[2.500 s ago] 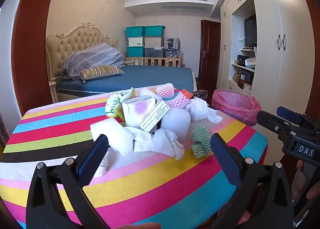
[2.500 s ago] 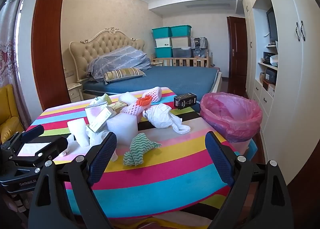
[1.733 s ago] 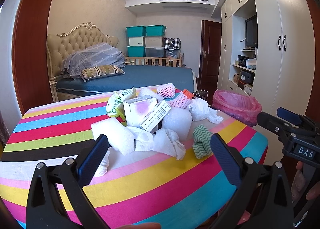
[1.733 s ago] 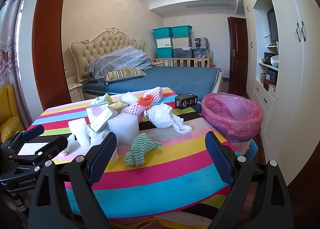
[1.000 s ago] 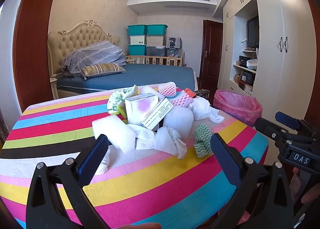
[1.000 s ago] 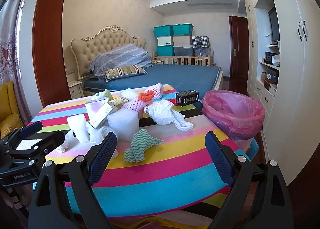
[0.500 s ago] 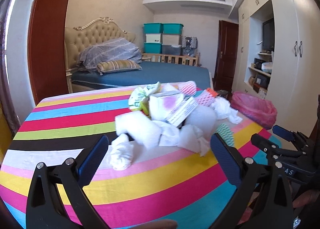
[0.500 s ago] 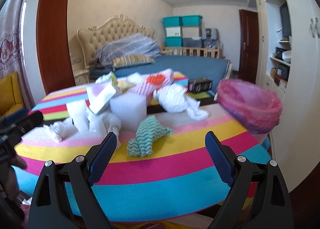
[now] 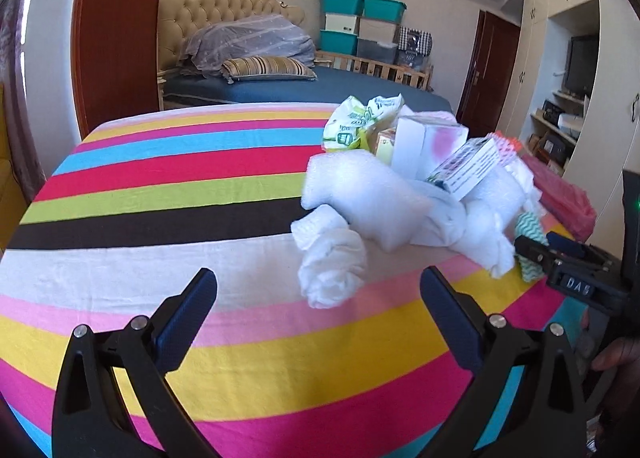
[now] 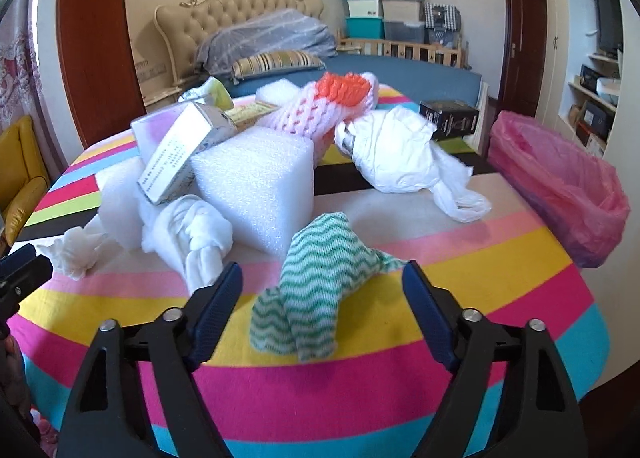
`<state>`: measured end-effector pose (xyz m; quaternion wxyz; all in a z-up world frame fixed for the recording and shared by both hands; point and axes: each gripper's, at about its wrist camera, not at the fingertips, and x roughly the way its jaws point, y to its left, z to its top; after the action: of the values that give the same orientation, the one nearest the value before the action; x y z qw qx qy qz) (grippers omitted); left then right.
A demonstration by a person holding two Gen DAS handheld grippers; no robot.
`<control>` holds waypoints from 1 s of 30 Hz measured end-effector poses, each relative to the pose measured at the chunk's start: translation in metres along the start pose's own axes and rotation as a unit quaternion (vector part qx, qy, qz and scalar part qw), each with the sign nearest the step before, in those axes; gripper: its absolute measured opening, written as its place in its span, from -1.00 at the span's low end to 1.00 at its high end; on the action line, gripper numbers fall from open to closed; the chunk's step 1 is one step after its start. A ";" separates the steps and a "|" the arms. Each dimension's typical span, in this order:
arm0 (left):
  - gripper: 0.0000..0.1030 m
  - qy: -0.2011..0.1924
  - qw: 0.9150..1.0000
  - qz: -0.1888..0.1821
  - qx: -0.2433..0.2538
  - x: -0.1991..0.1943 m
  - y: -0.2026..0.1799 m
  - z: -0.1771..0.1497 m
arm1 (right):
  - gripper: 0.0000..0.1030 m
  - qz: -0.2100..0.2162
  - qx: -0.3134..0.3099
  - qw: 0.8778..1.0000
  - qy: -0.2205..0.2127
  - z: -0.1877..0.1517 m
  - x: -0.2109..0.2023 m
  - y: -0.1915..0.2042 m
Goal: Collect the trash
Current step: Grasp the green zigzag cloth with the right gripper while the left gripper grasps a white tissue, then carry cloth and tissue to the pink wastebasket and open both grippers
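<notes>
Right wrist: green wavy cloth (image 10: 320, 282) between wide, just-narrowing right gripper (image 10: 322, 286) jaws (untouched).

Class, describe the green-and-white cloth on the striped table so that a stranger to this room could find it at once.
Start at the striped table and find the pile of trash in its middle. At the near edge of the pile, just in front of the white foam block, lies the crumpled cloth. It alone has green zigzag stripes; its neighbours are plain white.

Crumpled green-white cloth (image 10: 320, 282) (wavy stripes) lies on striped tablecloth (image 10: 460, 290).
</notes>
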<state>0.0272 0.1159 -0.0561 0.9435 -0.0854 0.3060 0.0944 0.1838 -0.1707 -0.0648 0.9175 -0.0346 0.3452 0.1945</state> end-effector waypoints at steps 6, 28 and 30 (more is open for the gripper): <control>0.81 0.052 0.999 0.002 -0.002 0.031 -0.002 0.011 | -0.07 0.016 0.002 1.000 0.013 -0.002 0.009 -0.002; -0.30 -0.016 0.996 -0.015 0.091 -0.001 -0.066 0.022 | -0.32 0.002 -0.008 0.998 -0.066 -0.015 -0.047 -0.033; -0.30 -0.020 0.994 -0.023 0.103 -0.004 -0.076 0.023 | -0.32 -0.007 -0.003 0.998 -0.067 -0.016 -0.050 -0.043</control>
<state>0.0548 0.0468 -0.0275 0.9552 0.0075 0.2930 0.0423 0.1557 -0.2300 -0.0480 0.9398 -0.0261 0.2820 0.1912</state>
